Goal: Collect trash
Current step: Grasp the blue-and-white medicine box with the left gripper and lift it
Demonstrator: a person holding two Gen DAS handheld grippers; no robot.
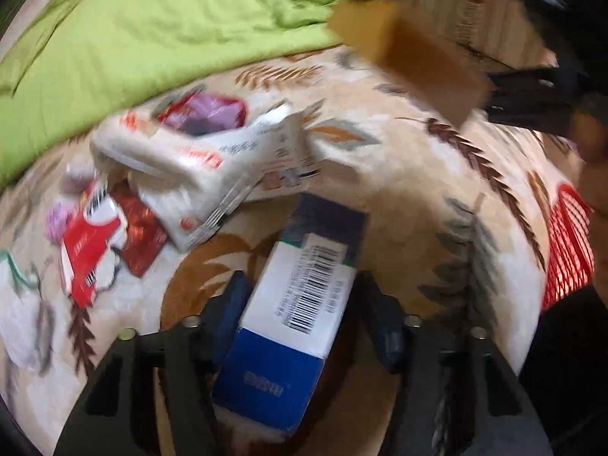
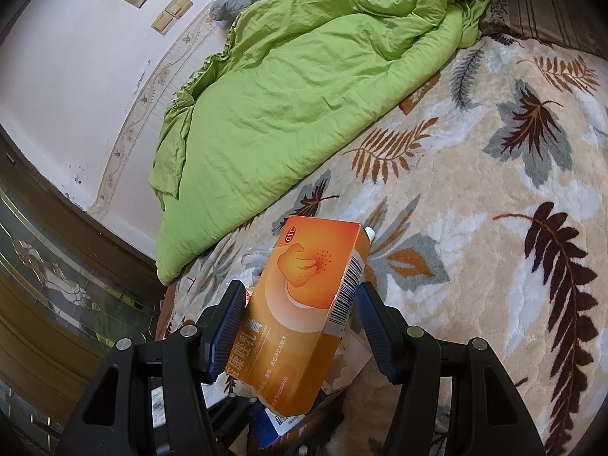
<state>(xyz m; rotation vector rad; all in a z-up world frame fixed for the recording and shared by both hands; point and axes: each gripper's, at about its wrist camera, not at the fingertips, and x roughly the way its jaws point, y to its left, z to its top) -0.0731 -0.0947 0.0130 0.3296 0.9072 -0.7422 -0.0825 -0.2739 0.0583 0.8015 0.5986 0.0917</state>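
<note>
The left gripper (image 1: 300,304) points forward over the leaf-print blanket (image 1: 399,197), low in its own frame. Its two fingers (image 1: 235,304) press the long sides of a blue-and-white box (image 1: 292,311), clenched on it; the barcode face is up and the box tilts toward the upper right. This view is smeared by motion, so whether the box's far end touches the blanket cannot be told.

At left and centre of that frame lies a heap of trash: a white bag (image 1: 212,163), red wrappers (image 1: 98,243) below it at lower left, and a purple scrap (image 1: 205,114) at the bag's top. A green quilt (image 1: 152,30) fills the upper left. A red mesh (image 1: 570,243) sits at the right edge.

The right gripper (image 2: 300,315) is raised over the bed, seen in the left view's upper right corner. Its fingers (image 2: 228,323) are closed on an orange box (image 2: 304,304), held slanted with the "OTC" end toward the frame's centre. The green quilt (image 2: 288,87) lies across the upper middle, the blanket (image 2: 494,228) at right, a wall (image 2: 76,76) at upper left.
</note>
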